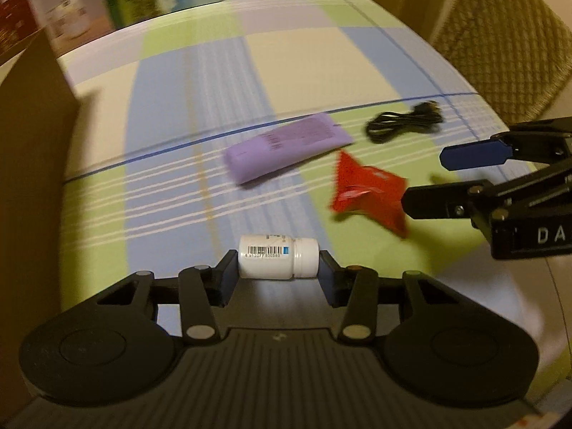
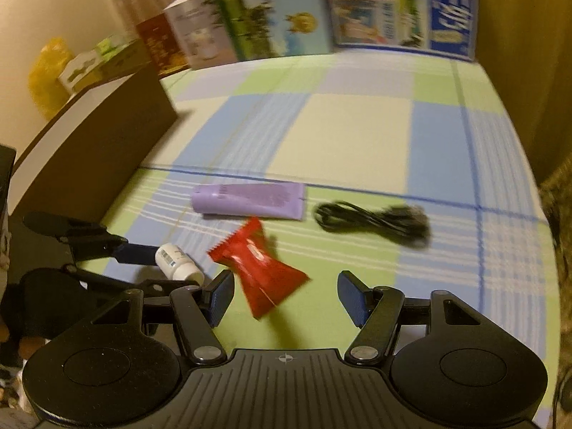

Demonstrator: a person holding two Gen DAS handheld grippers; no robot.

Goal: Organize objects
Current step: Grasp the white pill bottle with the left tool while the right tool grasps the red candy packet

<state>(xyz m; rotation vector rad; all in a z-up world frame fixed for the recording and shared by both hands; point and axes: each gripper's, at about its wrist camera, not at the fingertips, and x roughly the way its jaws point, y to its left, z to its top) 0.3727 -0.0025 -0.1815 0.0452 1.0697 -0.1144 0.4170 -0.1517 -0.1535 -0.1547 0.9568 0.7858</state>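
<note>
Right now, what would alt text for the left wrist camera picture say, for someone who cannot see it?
The left hand-held gripper clamps a small white plastic pill bottle lying sideways on a checked green-and-blue tablecloth. Beyond lie a lilac tube, a red foil packet and a coiled black cable; the right hand-held gripper enters from the right.

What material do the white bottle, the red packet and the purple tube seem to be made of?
White bottle: likely hard plastic, smooth and slightly glossy, with a printed barcode label. Red packet: probably thin plastic film, shiny and creased, with a zigzag-cut end. Purple tube: looks like soft matte plastic, flattened at one end; blur leaves this open.
</note>
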